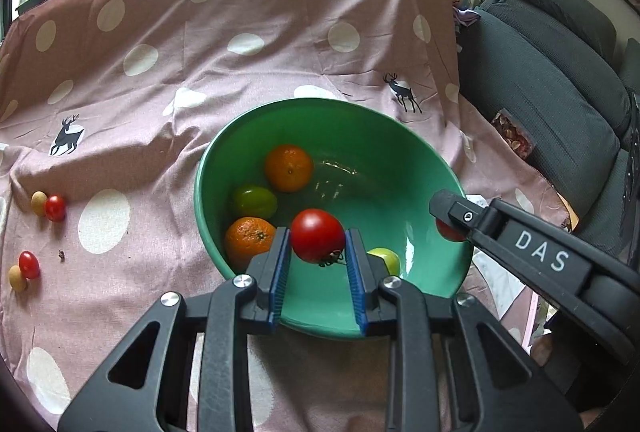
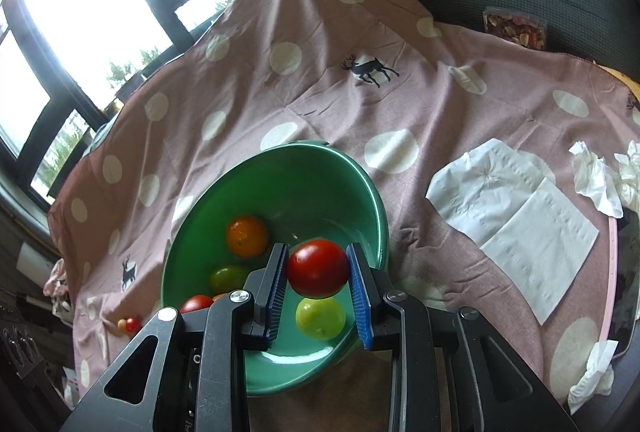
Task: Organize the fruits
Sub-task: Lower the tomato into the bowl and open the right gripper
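Left gripper (image 1: 318,250) clamped on a red tomato (image 1: 317,235), held over the near side of the green bowl (image 1: 360,120). Right gripper (image 2: 318,272) likewise clamped on a second tomato (image 2: 318,268) above the same bowl, over a yellow-green fruit (image 2: 320,317). Inside the bowl: two oranges (image 1: 289,167), one green fruit (image 1: 254,201). Small red and beige fruits (image 1: 48,206) lie on the spotted cloth (image 1: 160,80), far left of bowl. Paper napkin (image 2: 516,216) lies to the right.
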`<action>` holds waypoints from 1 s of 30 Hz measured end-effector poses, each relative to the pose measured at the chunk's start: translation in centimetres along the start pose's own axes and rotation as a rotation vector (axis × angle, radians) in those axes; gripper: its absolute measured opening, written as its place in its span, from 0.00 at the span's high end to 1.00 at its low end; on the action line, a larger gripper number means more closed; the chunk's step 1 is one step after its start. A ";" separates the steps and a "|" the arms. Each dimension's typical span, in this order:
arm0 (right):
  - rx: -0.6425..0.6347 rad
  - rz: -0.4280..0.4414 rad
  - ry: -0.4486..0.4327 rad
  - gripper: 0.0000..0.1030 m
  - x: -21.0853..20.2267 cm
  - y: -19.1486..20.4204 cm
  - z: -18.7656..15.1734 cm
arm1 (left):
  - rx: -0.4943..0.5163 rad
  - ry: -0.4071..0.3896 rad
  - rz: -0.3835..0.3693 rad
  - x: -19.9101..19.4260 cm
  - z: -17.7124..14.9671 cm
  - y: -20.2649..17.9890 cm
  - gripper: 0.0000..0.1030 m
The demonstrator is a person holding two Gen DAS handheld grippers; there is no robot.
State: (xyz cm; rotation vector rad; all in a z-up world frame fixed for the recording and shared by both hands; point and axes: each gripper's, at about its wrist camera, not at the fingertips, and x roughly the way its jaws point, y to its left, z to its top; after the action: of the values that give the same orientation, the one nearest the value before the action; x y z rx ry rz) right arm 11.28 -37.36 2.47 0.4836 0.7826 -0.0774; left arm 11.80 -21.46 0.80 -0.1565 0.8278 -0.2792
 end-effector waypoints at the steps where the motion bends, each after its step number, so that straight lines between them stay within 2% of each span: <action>1: 0.000 -0.003 0.001 0.70 0.1 0.0 0.0 | 0.002 0.005 -0.002 0.1 0.0 0.0 0.74; 30: -0.011 -0.023 0.024 0.70 0.5 0.1 -0.2 | 0.030 0.023 0.012 1.6 -0.4 -0.3 0.73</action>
State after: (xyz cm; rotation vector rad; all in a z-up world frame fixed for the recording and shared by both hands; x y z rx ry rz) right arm 11.55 -37.09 2.06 0.4658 0.8116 -0.0883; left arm 12.47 -22.25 -0.47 -0.1204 0.8462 -0.2819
